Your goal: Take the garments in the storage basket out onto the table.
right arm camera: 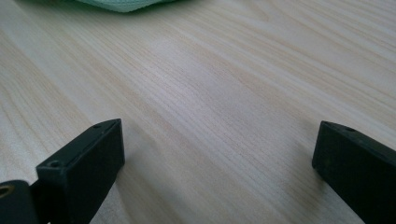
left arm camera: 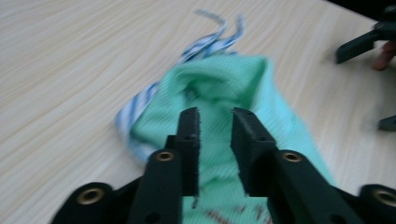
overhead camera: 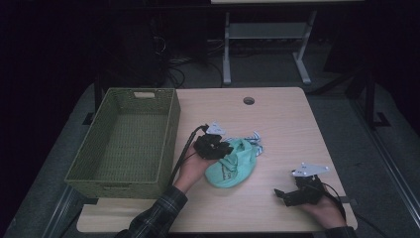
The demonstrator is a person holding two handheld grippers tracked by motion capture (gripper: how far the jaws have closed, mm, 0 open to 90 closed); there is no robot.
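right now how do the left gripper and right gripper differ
The left gripper hangs over the green garment, its jaws a narrow gap apart with cloth showing between them; whether they pinch it I cannot tell. The right gripper has its jaws spread wide over bare table, with nothing between them. In the high view the left sits near the table's middle beside the basket, the right near the front right corner. Both are black, each held in a hand.

Looked like a lab or data-collection room, dimly lit. A light wood-top table (overhead camera: pixel 277 119) with a cable grommet hole (overhead camera: pixel 249 100) stood on grey carpet (overhead camera: pixel 341 129). Behind it were the metal legs of another bench (overhead camera: pixel 227 49) and tangled cables (overhead camera: pixel 168 64) on the floor. A woven green basket (overhead camera: pixel 171 129) sat on the table.
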